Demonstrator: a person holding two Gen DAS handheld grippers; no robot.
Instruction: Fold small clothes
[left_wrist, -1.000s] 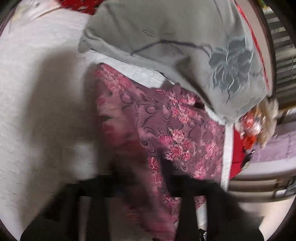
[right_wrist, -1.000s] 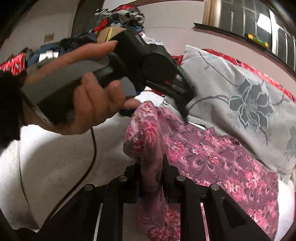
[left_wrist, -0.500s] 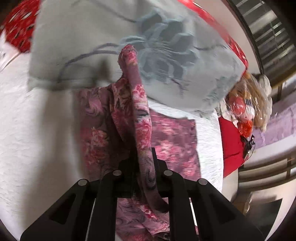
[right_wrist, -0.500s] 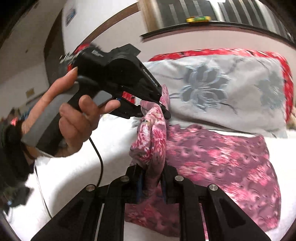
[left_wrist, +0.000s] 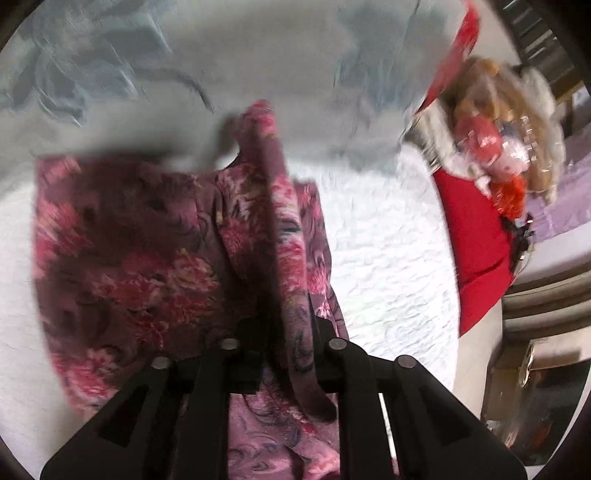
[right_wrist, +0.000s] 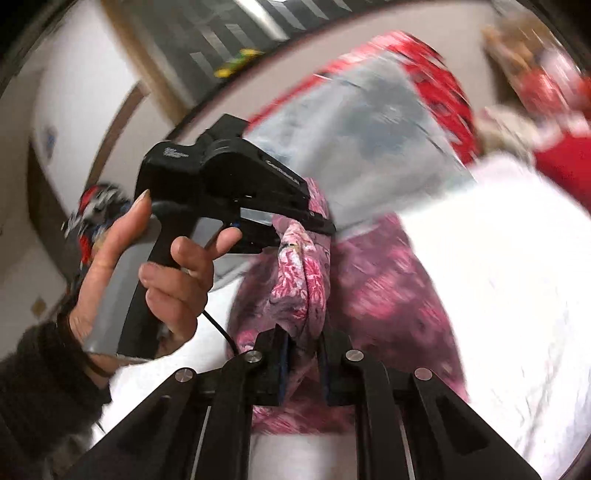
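Showing the person's left hand (right_wrist: 162, 273) around its handle, only the right wrist view exposes this. Left gripper (left_wrist: 286, 332) and right gripper (right_wrist: 303, 350) both clamp the floral garment (left_wrist: 147, 266), bunched above the white bedcover (left_wrist: 384, 251).

Motion blur smears the grey pillow (left_wrist: 221, 55) and the doll (left_wrist: 495, 140) in the left wrist view, so their details cannot be read. The floral cloth (left_wrist: 140, 266) hides the fingertips of the left tongs (left_wrist: 286, 325). The bottom edge cuts the cloth off.
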